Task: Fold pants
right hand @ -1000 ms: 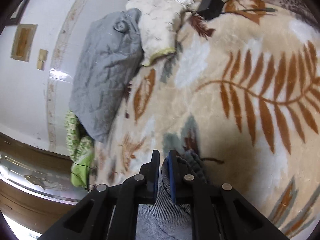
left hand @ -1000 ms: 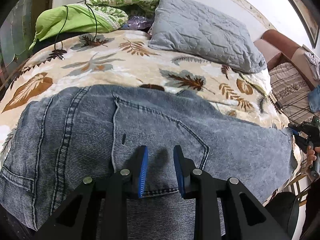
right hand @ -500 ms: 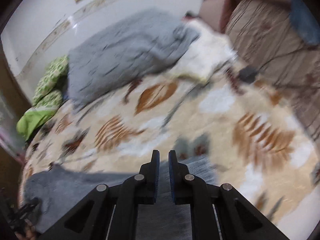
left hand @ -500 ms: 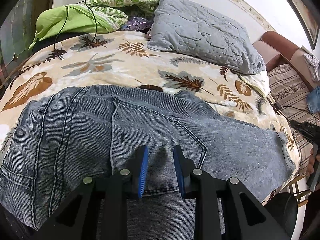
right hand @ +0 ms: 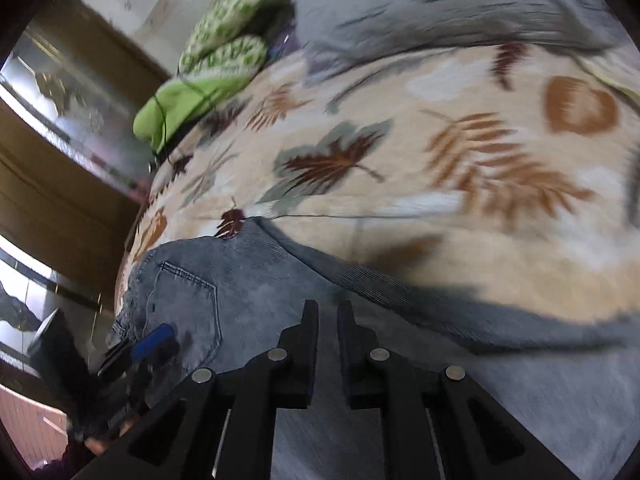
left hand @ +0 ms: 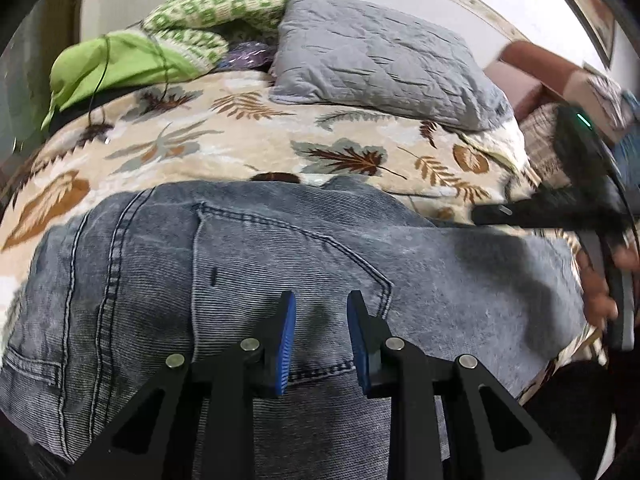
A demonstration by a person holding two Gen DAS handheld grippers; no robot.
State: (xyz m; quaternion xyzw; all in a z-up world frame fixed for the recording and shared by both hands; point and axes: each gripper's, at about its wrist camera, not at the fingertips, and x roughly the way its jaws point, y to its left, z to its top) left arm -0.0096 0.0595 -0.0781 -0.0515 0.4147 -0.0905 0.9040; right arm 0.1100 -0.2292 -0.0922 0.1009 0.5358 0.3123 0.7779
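Grey-blue denim pants (left hand: 248, 264) lie across the leaf-print bedspread (left hand: 224, 152), back pocket up. My left gripper (left hand: 321, 304) hovers just over the pocket near the waistband, jaws partly open and empty. In the right wrist view the pants (right hand: 248, 280) spread below my right gripper (right hand: 328, 312), whose jaws are nearly closed with a thin gap; no cloth shows between them. The right gripper also shows blurred in the left wrist view (left hand: 492, 213) over the pant leg. The left gripper shows in the right wrist view (right hand: 154, 340) by the pocket.
A grey quilted pillow (left hand: 380, 60) and green bedding (left hand: 120, 64) lie at the head of the bed. A brown sofa (left hand: 536, 76) stands at the right. A wooden cabinet (right hand: 60, 168) stands beside the bed.
The right gripper has swung from the bed's far end in over the pant leg, towards the left gripper. The left gripper has stayed over the pocket.
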